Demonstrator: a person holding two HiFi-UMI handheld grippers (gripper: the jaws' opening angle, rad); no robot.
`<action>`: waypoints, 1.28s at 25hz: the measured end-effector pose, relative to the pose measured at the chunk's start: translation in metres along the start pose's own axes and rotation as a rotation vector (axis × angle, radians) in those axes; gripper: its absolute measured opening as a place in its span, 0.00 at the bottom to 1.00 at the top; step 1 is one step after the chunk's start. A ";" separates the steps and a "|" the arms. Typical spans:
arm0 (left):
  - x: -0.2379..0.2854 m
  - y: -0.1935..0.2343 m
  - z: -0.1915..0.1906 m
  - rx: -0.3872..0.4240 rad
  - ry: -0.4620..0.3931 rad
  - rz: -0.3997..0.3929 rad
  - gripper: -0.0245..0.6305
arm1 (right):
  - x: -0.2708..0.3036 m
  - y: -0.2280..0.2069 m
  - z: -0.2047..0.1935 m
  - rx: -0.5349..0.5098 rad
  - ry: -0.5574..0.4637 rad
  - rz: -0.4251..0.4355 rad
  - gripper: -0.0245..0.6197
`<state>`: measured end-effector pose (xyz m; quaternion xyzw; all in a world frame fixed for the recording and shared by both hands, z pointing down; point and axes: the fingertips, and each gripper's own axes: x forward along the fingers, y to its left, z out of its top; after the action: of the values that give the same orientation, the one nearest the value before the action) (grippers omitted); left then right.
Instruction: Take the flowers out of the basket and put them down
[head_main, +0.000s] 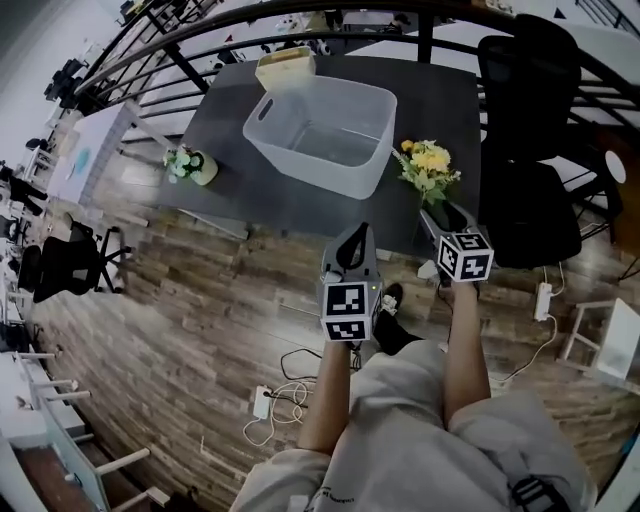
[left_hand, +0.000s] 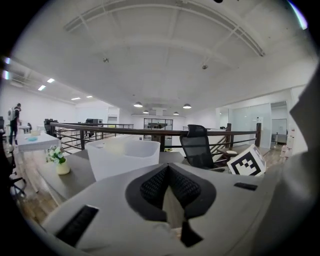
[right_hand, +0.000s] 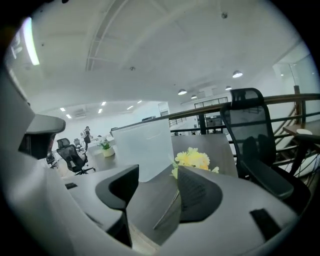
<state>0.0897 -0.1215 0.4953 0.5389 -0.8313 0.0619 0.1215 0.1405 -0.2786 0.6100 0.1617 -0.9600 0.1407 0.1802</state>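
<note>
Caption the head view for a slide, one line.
Yellow flowers rest on the dark table beside the empty white basket, the open right hand-held gripper near them.

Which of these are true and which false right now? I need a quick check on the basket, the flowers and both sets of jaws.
1. The basket is empty. True.
2. The yellow flowers are inside the basket. False: they are on the table, outside the basket on its right.
3. The right gripper has its jaws shut on the yellow flowers. False: the jaws stand apart with nothing between them, and the flowers are beyond them.
4. The left gripper has its jaws together and holds nothing. True.
5. A pot of white flowers stands on the table, left of the basket. True.
</note>
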 end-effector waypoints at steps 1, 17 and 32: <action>-0.011 -0.003 -0.005 -0.018 -0.007 0.015 0.07 | -0.011 0.006 0.001 -0.014 -0.014 0.002 0.45; -0.076 -0.050 -0.046 -0.109 0.015 0.126 0.07 | -0.134 0.020 -0.005 -0.058 -0.111 0.049 0.23; 0.008 -0.120 -0.022 -0.134 -0.008 0.230 0.07 | -0.127 -0.034 0.037 -0.150 -0.070 0.249 0.11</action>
<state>0.1995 -0.1725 0.5151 0.4310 -0.8903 0.0175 0.1462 0.2542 -0.2885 0.5344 0.0323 -0.9861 0.0843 0.1394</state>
